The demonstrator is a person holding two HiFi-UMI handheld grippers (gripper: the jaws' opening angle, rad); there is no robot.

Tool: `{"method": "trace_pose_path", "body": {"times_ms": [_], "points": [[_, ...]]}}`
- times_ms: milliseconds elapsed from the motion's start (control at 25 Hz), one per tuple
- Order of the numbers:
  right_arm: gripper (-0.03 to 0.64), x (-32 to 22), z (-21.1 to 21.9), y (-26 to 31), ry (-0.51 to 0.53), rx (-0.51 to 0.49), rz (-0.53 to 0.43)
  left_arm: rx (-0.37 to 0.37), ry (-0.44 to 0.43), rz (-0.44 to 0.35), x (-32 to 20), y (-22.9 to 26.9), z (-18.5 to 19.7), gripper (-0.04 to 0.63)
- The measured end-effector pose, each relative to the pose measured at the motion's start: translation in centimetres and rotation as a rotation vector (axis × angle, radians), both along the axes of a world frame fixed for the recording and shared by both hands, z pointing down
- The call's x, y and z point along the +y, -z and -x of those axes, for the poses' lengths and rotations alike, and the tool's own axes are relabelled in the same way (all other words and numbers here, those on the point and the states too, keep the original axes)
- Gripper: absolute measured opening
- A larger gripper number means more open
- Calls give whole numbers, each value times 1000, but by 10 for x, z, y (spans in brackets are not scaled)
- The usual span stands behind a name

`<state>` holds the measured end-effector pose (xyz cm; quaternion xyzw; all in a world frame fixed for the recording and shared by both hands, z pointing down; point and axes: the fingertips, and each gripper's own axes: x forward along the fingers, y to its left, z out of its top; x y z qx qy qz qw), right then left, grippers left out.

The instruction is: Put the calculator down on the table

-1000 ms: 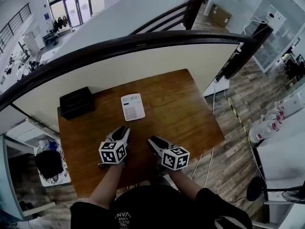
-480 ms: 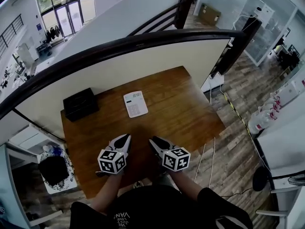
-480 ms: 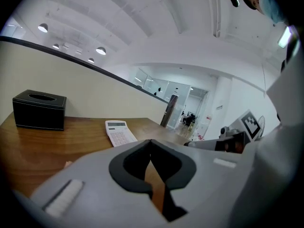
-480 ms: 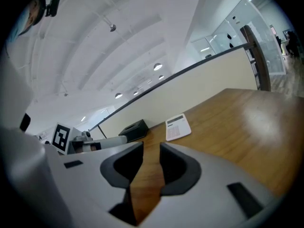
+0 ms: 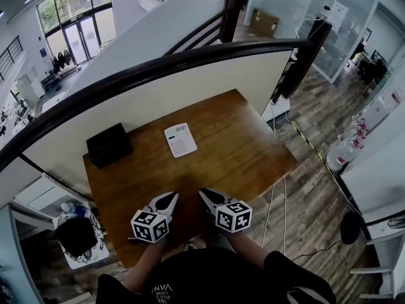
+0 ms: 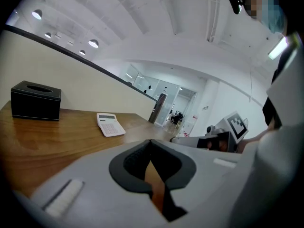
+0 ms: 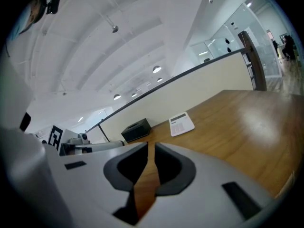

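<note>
The white calculator point(image 5: 180, 139) lies flat on the wooden table point(image 5: 240, 151), towards the far side, with nothing touching it. It also shows far ahead in the left gripper view, calculator point(image 6: 110, 124), and in the right gripper view, calculator point(image 7: 182, 124). Both grippers hover side by side over the table's near edge, well short of it. My left gripper point(image 5: 169, 197) is shut and empty, its tips meeting point(image 6: 150, 141). My right gripper point(image 5: 206, 194) is closing, with a narrow gap between its jaws point(image 7: 148, 144) and nothing in it.
A black tissue box point(image 5: 109, 143) stands at the table's far left corner, left of the calculator. A low cream wall with a dark curved rail point(image 5: 190, 59) runs behind the table. To the right, the wood floor carries a cable point(image 5: 278, 201).
Both grippers have drawn back from the calculator towards the table's near edge and the person. The calculator has stayed where it lies.
</note>
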<state>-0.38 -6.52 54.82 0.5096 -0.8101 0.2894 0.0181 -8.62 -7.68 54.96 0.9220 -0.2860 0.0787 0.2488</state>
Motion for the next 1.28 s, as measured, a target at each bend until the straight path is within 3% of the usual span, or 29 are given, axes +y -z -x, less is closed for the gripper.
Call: {"method": "trace_pose_path", "body": {"times_ms": [160, 360, 1280], "points": [[44, 10, 6, -3, -14, 2, 11, 3, 40, -53, 6, 4, 14, 12], [28, 18, 8, -12, -44, 10, 34, 20, 71, -38, 15, 0, 26, 12], [15, 27, 7, -17, -75, 37, 49, 36, 58, -43, 25, -3, 32, 12]]}}
